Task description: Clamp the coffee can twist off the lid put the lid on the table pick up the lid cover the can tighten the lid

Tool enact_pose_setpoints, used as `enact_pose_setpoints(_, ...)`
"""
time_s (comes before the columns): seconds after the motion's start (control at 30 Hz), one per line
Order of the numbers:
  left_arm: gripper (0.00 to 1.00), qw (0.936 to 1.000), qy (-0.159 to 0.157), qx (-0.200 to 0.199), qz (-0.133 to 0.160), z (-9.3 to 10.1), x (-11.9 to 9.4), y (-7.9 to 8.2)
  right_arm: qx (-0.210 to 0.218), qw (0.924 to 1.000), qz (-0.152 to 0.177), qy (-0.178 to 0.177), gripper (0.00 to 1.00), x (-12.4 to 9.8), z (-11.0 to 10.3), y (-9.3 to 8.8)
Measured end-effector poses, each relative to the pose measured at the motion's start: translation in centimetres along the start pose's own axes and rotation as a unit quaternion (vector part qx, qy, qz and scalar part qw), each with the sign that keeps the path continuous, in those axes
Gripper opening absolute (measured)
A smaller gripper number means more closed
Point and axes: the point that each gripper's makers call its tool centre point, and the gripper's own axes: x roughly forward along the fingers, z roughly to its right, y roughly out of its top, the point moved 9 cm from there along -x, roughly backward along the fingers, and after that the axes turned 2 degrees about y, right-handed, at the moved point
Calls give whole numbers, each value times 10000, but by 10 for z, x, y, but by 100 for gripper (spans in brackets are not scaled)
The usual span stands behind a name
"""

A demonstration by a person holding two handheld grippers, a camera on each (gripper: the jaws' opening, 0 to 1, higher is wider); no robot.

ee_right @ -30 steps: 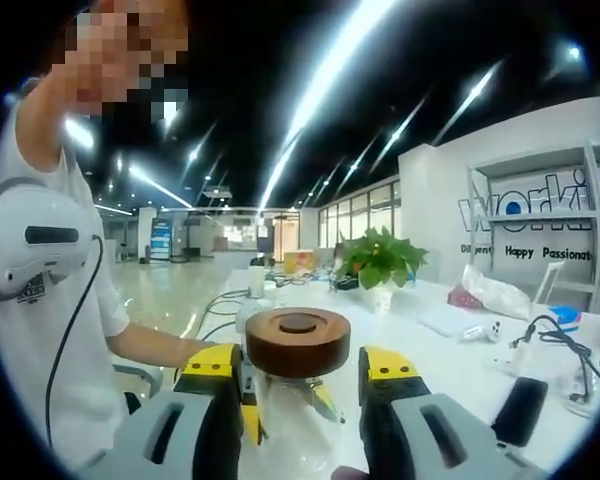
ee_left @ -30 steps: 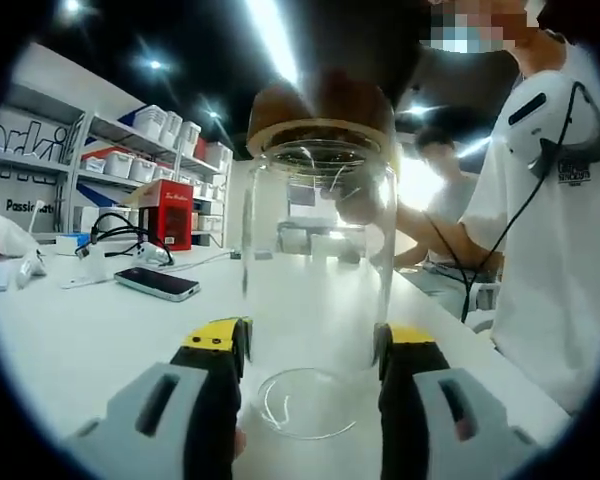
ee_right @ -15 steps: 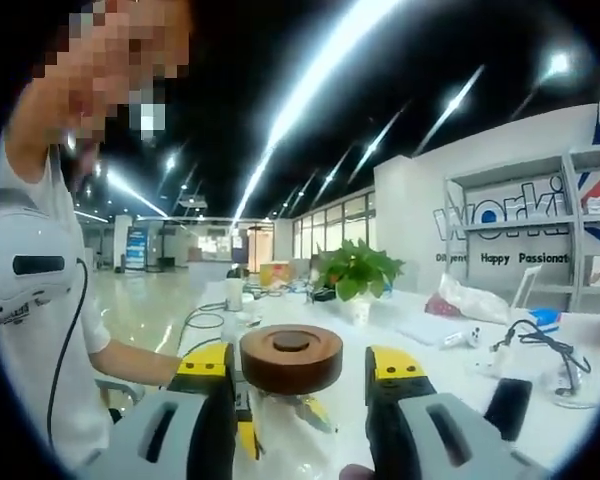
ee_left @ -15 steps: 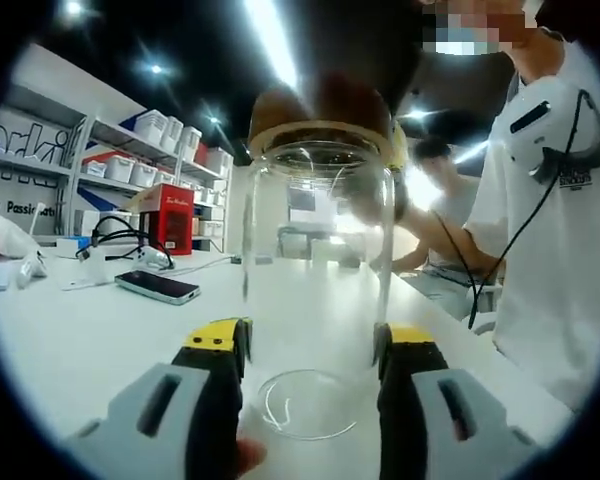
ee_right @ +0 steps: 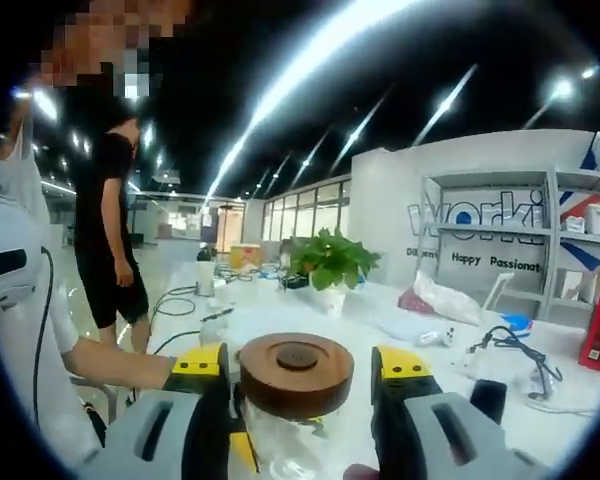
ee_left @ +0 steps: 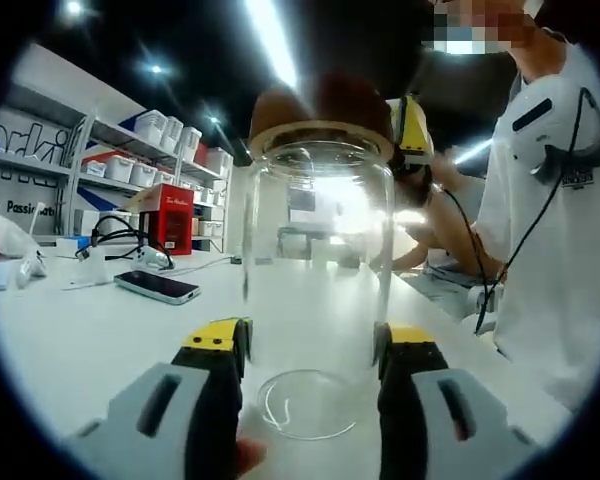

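Left tool (ee_left: pixel 310 350) squeezed tall clear glass coffee can (ee_left: pixel 318 290) standing on white desk (ee_left: pixel 80 330). Right tool (ee_right: pixel 298 365) gripped round brown wooden lid (ee_right: pixel 295 372) on top. Glass slippery: hard twist could spin or tip can.

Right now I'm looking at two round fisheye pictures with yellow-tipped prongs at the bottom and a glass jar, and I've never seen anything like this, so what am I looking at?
There is no robot here. A person holds a two-jaw grasping tool in each hand, and a small camera rides on each one, looking out along its jaws.

In the left gripper view, the left tool has its yellow-tipped jaws on either side of a clear glass coffee can standing on a white table. In the right gripper view, the right tool has its jaws around the can's brown wooden lid, which sits on top of the can.

Also on the table are a phone, a red box, cables and a potted plant. The person wears a white shirt.
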Motion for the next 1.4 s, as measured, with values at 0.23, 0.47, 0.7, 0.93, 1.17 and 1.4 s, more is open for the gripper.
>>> enact_pose_setpoints(0.23, 43, 10000, -2, -16, 3, 0, 0, 0, 9, 9999, -31, -166, 52, 0, 1, 0)
enact_pose_setpoints(0.47, 43, 10000, -7, -25, 6, -1, 0, 0, -51, 9993, 62, -371, 52, -2, -7, 9)
enact_pose_setpoints(0.7, 43, 10000, 4, -20, 6, 0, -1, 0, -38, 9991, 61, -409, 51, -1, -10, 9)
enact_pose_setpoints(0.93, 43, 10000, 6, -19, 6, 0, -1, 0, 181, 9952, 81, -960, 51, -4, -13, 8)
enact_pose_setpoints(1.17, 43, 10000, 7, -22, 8, -1, -1, 0, 98, 9904, 140, -1370, 51, -2, -21, 10)
enact_pose_setpoints(1.4, 43, 10000, 14, -28, 6, 0, -1, 0, -12, 9834, 66, -1811, 51, 3, -27, 14)
